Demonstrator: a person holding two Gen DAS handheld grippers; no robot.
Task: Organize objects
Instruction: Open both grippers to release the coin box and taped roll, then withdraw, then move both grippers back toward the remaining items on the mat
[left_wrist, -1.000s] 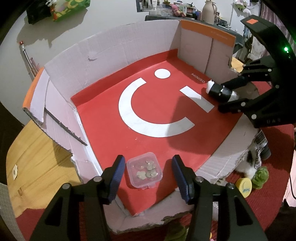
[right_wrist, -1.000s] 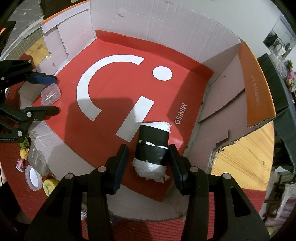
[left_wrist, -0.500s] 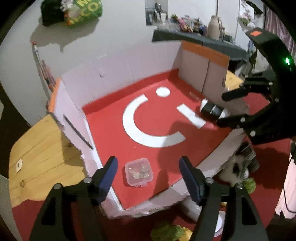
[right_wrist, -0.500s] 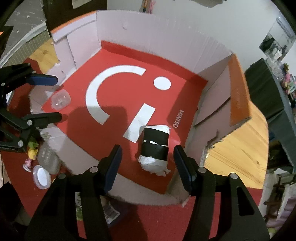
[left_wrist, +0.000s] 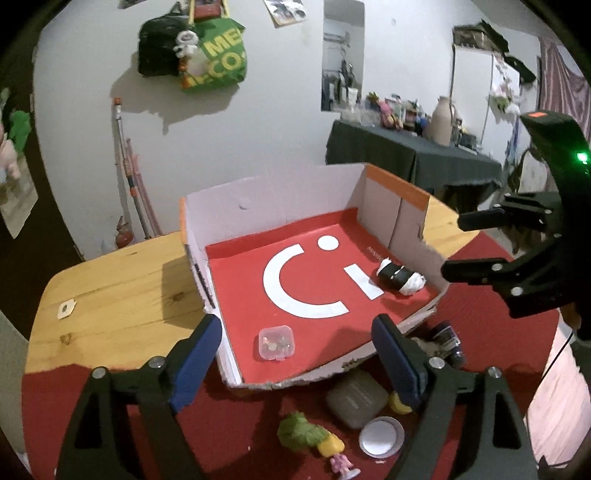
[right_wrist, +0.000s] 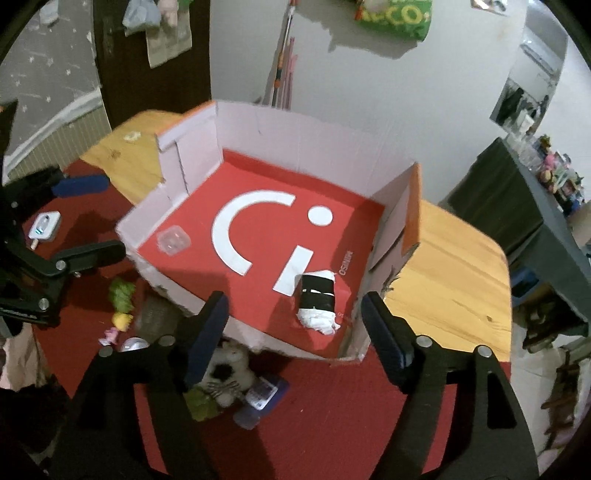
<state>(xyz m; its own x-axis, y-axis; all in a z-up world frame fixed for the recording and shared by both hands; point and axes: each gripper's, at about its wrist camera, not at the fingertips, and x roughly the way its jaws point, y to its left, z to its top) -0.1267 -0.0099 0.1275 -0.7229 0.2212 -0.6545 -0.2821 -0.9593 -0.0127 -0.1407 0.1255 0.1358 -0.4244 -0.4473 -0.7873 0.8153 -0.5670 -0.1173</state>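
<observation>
Both tools pulled up and back from the box (left_wrist: 280, 218) within the last second. Left tool (left_wrist: 295, 363) wide, empty; right tool (right_wrist: 293, 332) wide, empty. Clear case (left_wrist: 276, 343) and wrapped roll (right_wrist: 317, 301) lie released inside. Remaining clutter, e.g. green toy (left_wrist: 301, 435), next.

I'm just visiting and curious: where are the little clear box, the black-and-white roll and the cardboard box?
clear box (left_wrist: 276, 343), left wrist view, its lid.
black-and-white roll (right_wrist: 317, 295), right wrist view, its black band.
cardboard box (left_wrist: 266, 199), left wrist view, its back wall.
</observation>
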